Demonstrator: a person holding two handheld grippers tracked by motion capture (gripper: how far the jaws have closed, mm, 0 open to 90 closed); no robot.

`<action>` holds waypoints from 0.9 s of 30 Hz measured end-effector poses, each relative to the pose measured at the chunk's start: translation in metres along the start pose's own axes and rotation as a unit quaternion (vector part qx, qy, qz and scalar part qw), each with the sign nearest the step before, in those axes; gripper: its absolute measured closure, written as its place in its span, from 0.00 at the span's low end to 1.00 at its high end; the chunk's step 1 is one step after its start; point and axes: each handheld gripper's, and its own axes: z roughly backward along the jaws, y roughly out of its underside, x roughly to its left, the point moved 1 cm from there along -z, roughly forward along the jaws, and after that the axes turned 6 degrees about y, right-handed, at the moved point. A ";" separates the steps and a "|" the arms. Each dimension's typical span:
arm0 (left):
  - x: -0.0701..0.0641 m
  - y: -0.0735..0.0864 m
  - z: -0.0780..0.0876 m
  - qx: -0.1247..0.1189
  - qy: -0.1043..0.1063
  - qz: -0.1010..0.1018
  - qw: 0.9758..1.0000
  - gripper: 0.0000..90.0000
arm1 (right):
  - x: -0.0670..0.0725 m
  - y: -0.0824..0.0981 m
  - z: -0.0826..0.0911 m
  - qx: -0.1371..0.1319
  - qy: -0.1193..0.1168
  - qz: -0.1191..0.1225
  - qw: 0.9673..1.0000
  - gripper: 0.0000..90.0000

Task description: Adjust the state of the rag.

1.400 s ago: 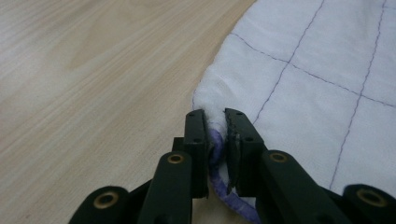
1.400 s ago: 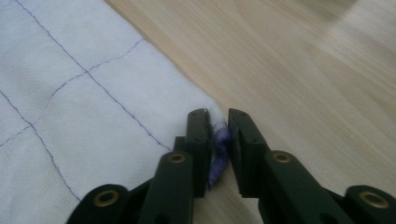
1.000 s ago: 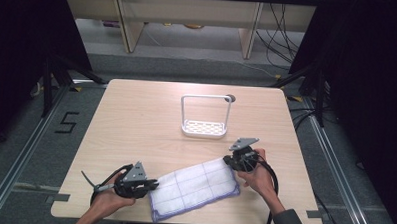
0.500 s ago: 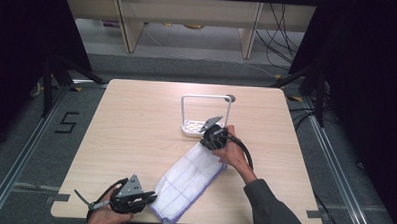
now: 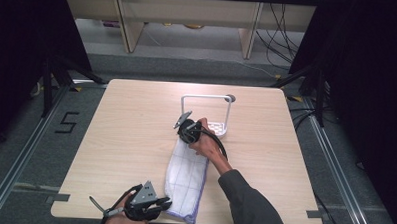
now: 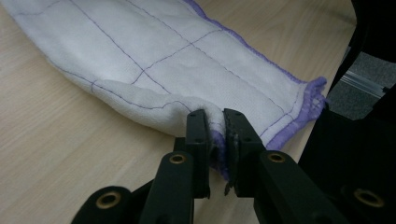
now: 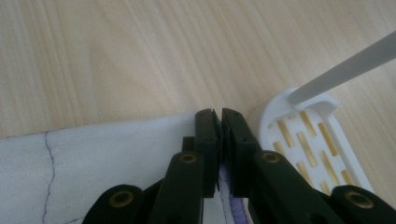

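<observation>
A white cloth (image 5: pixel 187 174) with thin purple grid lines and purple edging lies stretched on the wooden table (image 5: pixel 126 119), running from the near edge toward the middle. At the table's near edge, my left gripper (image 5: pixel 165 205) pinches the cloth's (image 6: pixel 187 60) near corner. In the left gripper view the left gripper (image 6: pixel 215 116) has fabric bunched between its jaws, which have just been opening slightly. My right gripper (image 5: pixel 185 137) is shut on the far end, close to the white rack (image 5: pixel 217 128). The right gripper view has the right gripper (image 7: pixel 218 114) clamped on the cloth's (image 7: pixel 116 154) purple edge.
The white rack (image 7: pixel 308 140) has a slotted base and an upright wire frame (image 5: pixel 207 98); it stands just right of my right gripper. A small round hole (image 5: pixel 230 98) sits in the table behind it. The table's front edge runs beside my left gripper.
My right gripper swung from the table's right side toward the middle and up to the rack, drawing the cloth from crosswise to lengthwise. The left gripper shifted a little toward the near edge.
</observation>
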 end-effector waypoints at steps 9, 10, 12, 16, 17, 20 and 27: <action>0.007 -0.012 0.018 -0.048 0.017 0.030 0.998 0.53 | -0.011 0.006 0.019 -0.046 -0.001 -0.108 0.993 0.69; 0.011 -0.015 0.021 -0.060 0.013 0.036 0.997 0.50 | -0.017 0.011 0.029 -0.062 -0.006 -0.112 0.992 0.67; 0.023 -0.022 0.029 -0.080 -0.005 0.052 0.995 0.45 | -0.020 0.020 0.043 -0.054 -0.007 -0.166 0.985 0.64; 0.052 -0.035 0.036 -0.093 -0.041 0.065 0.993 0.44 | -0.034 0.053 0.068 -0.067 0.002 -0.192 0.979 0.60; 0.060 -0.038 0.034 -0.096 -0.046 0.067 0.992 0.44 | -0.034 0.053 0.068 -0.067 0.002 -0.192 0.979 0.60; 0.086 -0.047 0.025 -0.081 -0.067 0.067 0.992 0.43 | -0.034 0.074 0.069 -0.053 0.012 -0.213 0.975 0.59; 0.126 -0.065 -0.010 -0.056 -0.095 0.079 0.991 0.43 | -0.028 0.091 0.053 -0.041 0.009 -0.248 0.968 0.56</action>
